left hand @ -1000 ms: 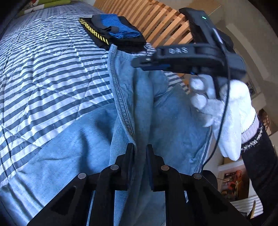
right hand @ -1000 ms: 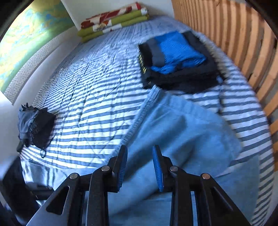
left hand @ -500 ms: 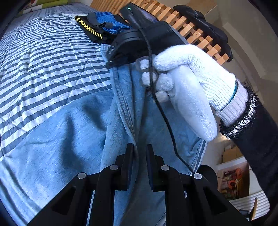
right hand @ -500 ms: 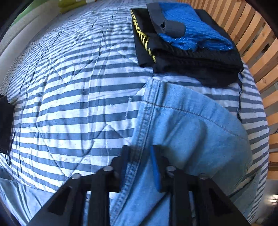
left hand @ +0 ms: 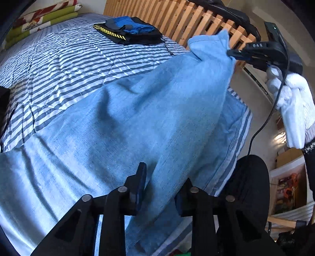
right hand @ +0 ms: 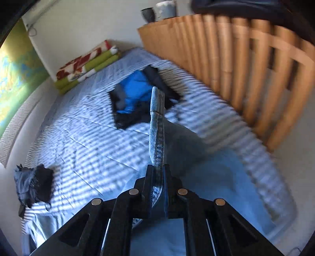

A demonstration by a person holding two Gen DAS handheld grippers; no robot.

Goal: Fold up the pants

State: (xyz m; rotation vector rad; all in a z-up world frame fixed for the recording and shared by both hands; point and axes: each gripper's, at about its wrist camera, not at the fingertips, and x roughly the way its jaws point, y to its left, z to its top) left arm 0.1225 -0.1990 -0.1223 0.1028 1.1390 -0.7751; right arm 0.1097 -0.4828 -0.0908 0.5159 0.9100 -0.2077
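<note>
The light-blue denim pants (left hand: 137,118) lie spread over the near part of a blue-and-white striped bedspread (left hand: 59,59), and one end of them is lifted off the bed. In the left wrist view the right gripper (left hand: 232,54) sits at the far right, in front of the wooden slatted headboard (left hand: 177,17), held by a white-gloved hand (left hand: 291,102); its jaws are pinched tight on a raised corner of the denim, which peaks just left of the tips and slopes down from there toward the near left. The right wrist view shows the same grip from behind — a stitched hem edge stands upright between the closed pads (right hand: 150,183) and runs away from the gripper toward the far side of the bed, the rest of the cloth hanging below it. The left gripper (left hand: 161,189) is at the near edge of the scene, low over the pants. A fold of denim passes between its fingers, and its jaws are opening; the left pad stands clear of the cloth, while the right finger is partly hidden behind the fold. On the far side of the bed, well apart from the pants, rests a stack of folded dark and bright-blue clothes (left hand: 130,32) — beyond it, folded green and red bedding (left hand: 43,15) by the wall.
</note>
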